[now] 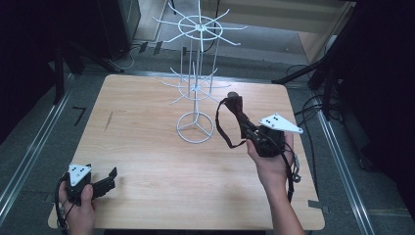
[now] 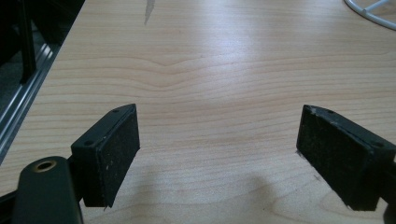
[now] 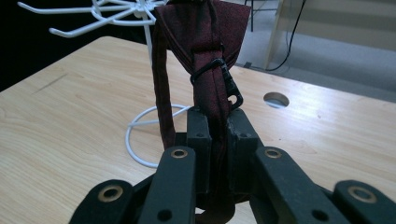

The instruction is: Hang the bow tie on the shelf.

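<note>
A dark red bow tie (image 1: 236, 108) with a thin strap loop (image 1: 221, 128) is held up above the table, right of the white wire rack (image 1: 195, 83). My right gripper (image 1: 249, 128) is shut on it; in the right gripper view the jaws pinch the tie's band (image 3: 212, 98) just below its black clasp (image 3: 229, 86). The strap hangs down on the left toward the rack's round base (image 3: 144, 135). My left gripper (image 1: 110, 177) rests low at the table's near left corner, its pads (image 2: 116, 149) wide open over bare wood.
The wooden table (image 1: 147, 142) has a small round hole (image 3: 276, 99) near its far right. The rack's hooked arms (image 1: 215, 27) spread out at two levels behind the tie. Cables lie on the floor (image 1: 313, 105) to the right.
</note>
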Action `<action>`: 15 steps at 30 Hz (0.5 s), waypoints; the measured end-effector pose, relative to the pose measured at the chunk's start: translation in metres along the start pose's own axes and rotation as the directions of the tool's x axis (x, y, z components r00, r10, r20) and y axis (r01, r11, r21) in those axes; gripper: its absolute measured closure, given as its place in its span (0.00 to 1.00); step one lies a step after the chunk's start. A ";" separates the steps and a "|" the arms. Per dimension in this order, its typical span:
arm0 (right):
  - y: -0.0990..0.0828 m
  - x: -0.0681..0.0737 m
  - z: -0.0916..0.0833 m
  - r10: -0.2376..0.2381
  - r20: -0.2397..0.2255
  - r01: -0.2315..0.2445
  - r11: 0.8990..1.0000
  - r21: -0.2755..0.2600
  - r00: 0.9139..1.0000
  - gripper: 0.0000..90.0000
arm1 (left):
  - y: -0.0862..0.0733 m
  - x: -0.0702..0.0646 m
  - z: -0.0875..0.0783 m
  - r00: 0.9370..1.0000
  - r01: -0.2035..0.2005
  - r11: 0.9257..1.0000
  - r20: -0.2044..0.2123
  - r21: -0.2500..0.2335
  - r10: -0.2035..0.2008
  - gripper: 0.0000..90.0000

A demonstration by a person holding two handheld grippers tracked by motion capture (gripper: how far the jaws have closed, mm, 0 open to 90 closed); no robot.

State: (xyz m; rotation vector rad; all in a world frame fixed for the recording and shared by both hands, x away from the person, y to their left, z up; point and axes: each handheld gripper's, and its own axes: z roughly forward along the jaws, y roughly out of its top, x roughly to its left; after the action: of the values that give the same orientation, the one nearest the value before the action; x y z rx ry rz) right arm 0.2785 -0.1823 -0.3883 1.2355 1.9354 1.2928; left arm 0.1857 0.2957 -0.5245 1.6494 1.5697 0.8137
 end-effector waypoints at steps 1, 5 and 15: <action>-0.001 -0.001 0.005 0.006 -0.001 -0.006 1.000 0.009 1.000 0.93 | 0.000 0.000 0.000 1.000 0.001 1.000 0.000 -0.002 -0.001 0.16; -0.003 -0.001 0.019 0.022 -0.003 -0.022 0.999 0.027 1.000 0.93 | 0.000 0.000 0.000 1.000 0.003 1.000 0.002 -0.002 -0.003 0.16; -0.008 0.002 0.041 0.013 0.010 -0.014 0.997 0.077 1.000 0.93 | 0.000 0.001 0.000 1.000 0.000 1.000 0.007 0.004 0.000 0.16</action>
State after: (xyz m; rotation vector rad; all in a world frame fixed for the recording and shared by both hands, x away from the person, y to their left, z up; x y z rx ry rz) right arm 0.3064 -0.1632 -0.4123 1.2919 1.9909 1.2271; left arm 0.1856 0.2965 -0.5242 1.6529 1.5674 0.8039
